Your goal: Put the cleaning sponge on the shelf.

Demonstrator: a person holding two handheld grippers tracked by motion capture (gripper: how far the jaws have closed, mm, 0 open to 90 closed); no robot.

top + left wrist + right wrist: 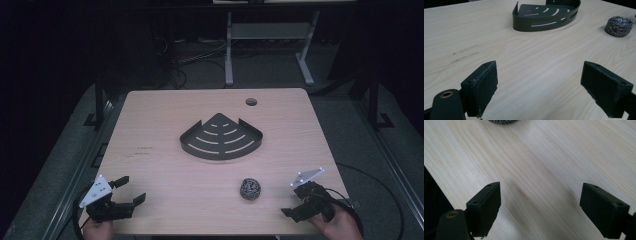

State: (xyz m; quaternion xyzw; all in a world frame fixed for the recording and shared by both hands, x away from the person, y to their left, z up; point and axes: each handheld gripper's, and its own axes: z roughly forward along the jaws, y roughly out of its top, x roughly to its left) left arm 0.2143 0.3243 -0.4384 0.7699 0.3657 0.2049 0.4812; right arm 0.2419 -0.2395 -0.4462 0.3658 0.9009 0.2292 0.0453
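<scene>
The left gripper [131, 189] sits low at the near left corner of the table [165, 200], its jaws spread wide with nothing between them; the padded faces look matte black and slightly frayed at the edges. The right gripper [294, 200] rests at the near right corner, jaws likewise parted and empty over bare wood. Just to its left, apart from it, lies the steel wool ball [250, 188], a tangled, shiny grey coil of wire. Farther out, near the table's middle, stands the corner shelf [221, 138], a dark metal quarter-round tray with curved slots cut in its floor and a low wall. The tabletop is pale wood-grain laminate with rounded corners and a cable hole [251, 102] at the far side. Beyond it the room is dark, with grey carpet and a white desk frame [230, 50].
</scene>
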